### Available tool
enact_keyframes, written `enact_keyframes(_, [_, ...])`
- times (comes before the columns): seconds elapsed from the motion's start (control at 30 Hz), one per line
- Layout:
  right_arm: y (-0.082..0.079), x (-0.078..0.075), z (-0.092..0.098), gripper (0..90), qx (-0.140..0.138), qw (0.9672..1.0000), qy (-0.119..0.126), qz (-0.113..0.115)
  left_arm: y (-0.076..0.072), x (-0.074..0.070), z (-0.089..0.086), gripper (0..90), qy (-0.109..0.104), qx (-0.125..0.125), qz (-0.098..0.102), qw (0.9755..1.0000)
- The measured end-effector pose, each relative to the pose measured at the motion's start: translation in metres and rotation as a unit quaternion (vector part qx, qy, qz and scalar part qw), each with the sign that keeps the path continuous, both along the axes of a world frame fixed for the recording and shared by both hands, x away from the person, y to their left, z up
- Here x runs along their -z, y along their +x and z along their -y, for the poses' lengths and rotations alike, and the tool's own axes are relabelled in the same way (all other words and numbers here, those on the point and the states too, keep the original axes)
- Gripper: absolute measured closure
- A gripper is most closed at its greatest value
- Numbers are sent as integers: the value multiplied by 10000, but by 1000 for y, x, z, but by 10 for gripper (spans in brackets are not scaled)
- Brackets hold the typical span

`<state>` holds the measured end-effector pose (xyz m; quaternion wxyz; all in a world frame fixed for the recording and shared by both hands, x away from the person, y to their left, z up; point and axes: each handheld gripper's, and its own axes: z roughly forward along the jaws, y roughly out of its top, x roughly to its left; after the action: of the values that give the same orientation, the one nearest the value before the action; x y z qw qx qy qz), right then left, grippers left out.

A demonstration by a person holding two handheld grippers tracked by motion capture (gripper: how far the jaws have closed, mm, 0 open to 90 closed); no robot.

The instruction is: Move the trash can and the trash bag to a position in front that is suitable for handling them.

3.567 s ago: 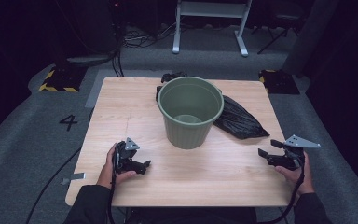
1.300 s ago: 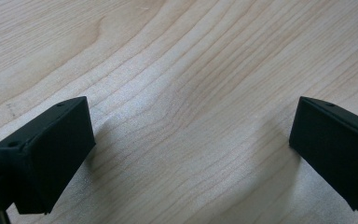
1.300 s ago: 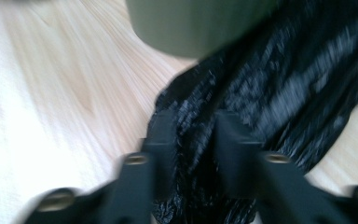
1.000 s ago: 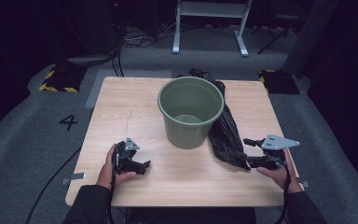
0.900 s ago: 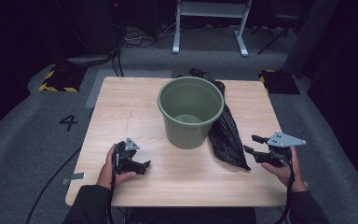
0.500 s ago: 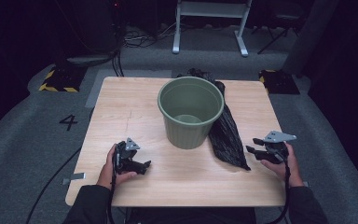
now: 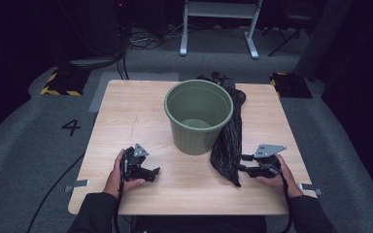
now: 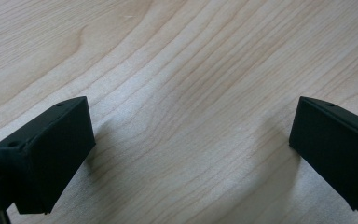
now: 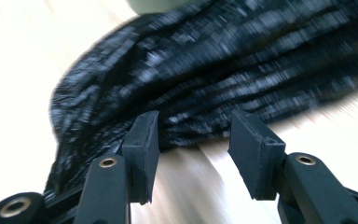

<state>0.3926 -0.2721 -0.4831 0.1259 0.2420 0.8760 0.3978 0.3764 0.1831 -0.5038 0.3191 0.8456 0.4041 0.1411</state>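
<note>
Your counter (image 7: 126, 116) carries the green bucket (image 7: 198, 116) upright near its middle, and the black bag (image 7: 229, 145) lies crumpled along the bucket's right side, touching it and trailing toward your right hand. Your right gripper (image 7: 243, 163) sits at the bag's near end, its 2 fingers (image 9: 144, 149) half apart, having just been closing, with the bag's edge at their tips and not pinched. Your left gripper (image 7: 151, 173) rests on bare wood, fingers (image 8: 51, 154) spread wide, holding nothing

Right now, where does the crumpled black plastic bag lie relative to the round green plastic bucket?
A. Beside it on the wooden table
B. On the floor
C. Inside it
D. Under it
A: the crumpled black plastic bag stretches along the table beside the round green plastic bucket.
</note>
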Motion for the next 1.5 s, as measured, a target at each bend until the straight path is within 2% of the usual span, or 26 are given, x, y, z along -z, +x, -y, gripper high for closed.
enact_keyframes(0.13, [-8,-3,-22,517,-248,9996,38,142,0,0,5,0,13,50,-6,10000])
enact_keyframes(0.17, [-8,-3,-22,517,-248,9996,38,142,0,0,5,0,13,50,-6,10000])
enact_keyframes(0.27, [-10,-1,-38,488,-286,9994,154,135,-1,0,10,0,-11,108,-31,9999])
enact_keyframes(0.33, [-12,-2,-53,431,-430,9988,126,189,-1,0,12,0,7,156,-20,9999])
enact_keyframes(0.4, [-15,-6,-58,388,-459,9985,129,271,-1,0,11,0,-15,188,-18,9998])
enact_keyframes(0.43, [-15,-6,-58,388,-459,9985,129,271,-1,0,11,0,-15,188,-18,9998])
enact_keyframes(0.47, [-18,-11,-58,337,-420,9983,214,354,-1,0,11,0,-3,202,-9,9998])
enact_keyframes(0.57, [-25,-22,-52,272,-119,9978,321,576,-1,0,10,0,-7,238,-27,9997])
enact_keyframes(0.6, [-25,-22,-52,272,-119,9978,321,576,-1,0,10,0,-7,238,-27,9997])
enact_keyframes(0.67, [-30,-35,-45,251,12,9957,539,753,-2,0,6,0,42,274,8,9996])
enact_keyframes(0.77, [-29,-43,-40,252,91,9942,674,834,-2,0,5,0,-9,266,-39,9996])
enact_keyframes(0.8, [-25,-50,-36,251,270,9928,744,896,-2,0,4,0,-17,294,-24,9996])
enact_keyframes(0.9, [-10,-53,-35,248,396,9930,767,809,-2,0,4,0,-18,291,-31,9996])
enact_keyframes(0.93, [-10,-53,-35,248,396,9930,767,809,-2,0,4,0,-18,291,-31,9996])
enact_keyframes(0.97, [2,-54,-37,247,426,9938,664,782,-2,0,4,0,-16,293,-32,9996])
enact_keyframes(1.03, [8,-55,-39,250,435,9942,593,784,-2,0,4,0,-21,297,-30,9996])
enact_keyframes(1.07, [20,-57,-43,266,337,9953,586,688,-2,0,4,0,-20,309,-18,9995])
enact_keyframes(1.1, [25,-59,-45,266,336,9956,607,632,-2,0,3,0,-19,310,-19,9995])
enact_keyframes(1.2, [35,-63,-53,274,261,9963,483,669,-2,0,3,0,-18,314,-19,9995])
enact_keyframes(1.4, [43,-65,-67,292,147,9959,567,686,-2,0,3,0,-20,316,-19,9995])
enact_keyframes(1.5, [45,-63,-75,276,166,9961,465,732,-2,0,3,0,-18,314,-20,9995])
